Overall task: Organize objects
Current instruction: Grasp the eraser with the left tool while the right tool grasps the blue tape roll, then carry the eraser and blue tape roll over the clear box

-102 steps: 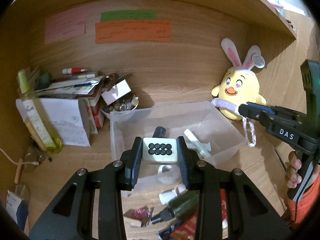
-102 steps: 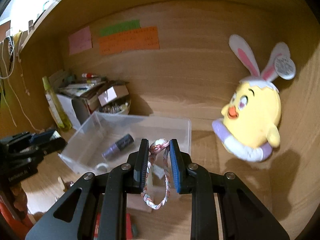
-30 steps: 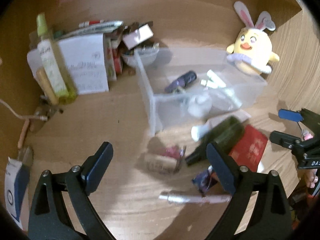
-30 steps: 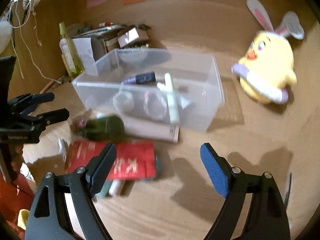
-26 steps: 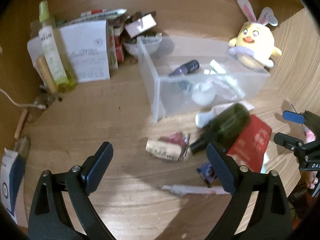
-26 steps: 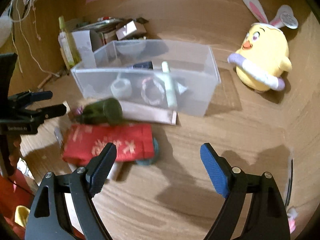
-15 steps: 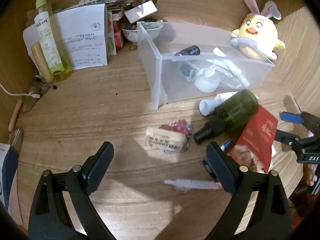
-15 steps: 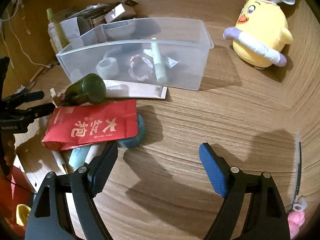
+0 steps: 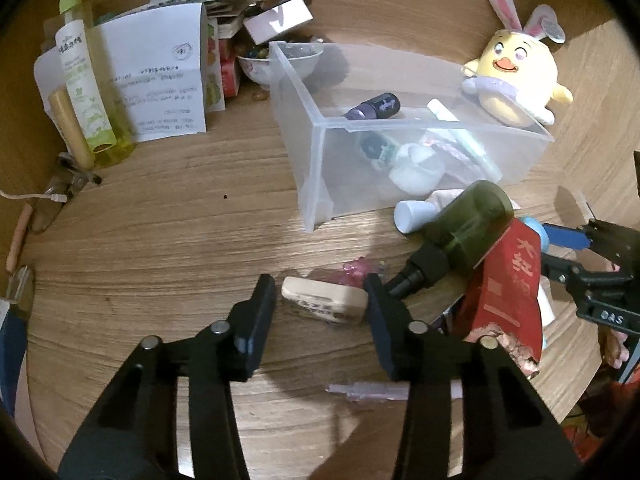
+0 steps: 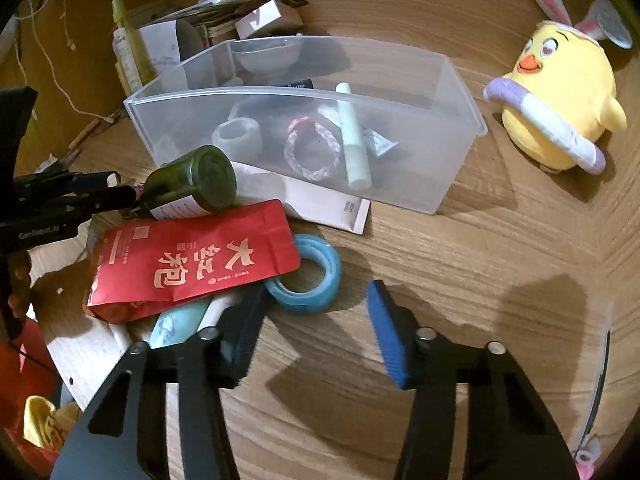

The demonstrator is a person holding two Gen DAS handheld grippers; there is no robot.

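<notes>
Black left gripper (image 9: 320,294), blue-padded right gripper (image 10: 316,312), silver screws

a home desk nook: plush chick (image 9: 516,76), toiletry bottles, papers on wood.

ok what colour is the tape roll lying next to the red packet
Light blue. The tape roll shows best in the right wrist view, partly tucked under the red packet.

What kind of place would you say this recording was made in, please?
Probably a home desk set in a wooden nook: a wood-grain desk with wooden walls, a yellow plush chick, and a clear storage box amid scattered toiletries and stationery such as a green bottle.
</notes>
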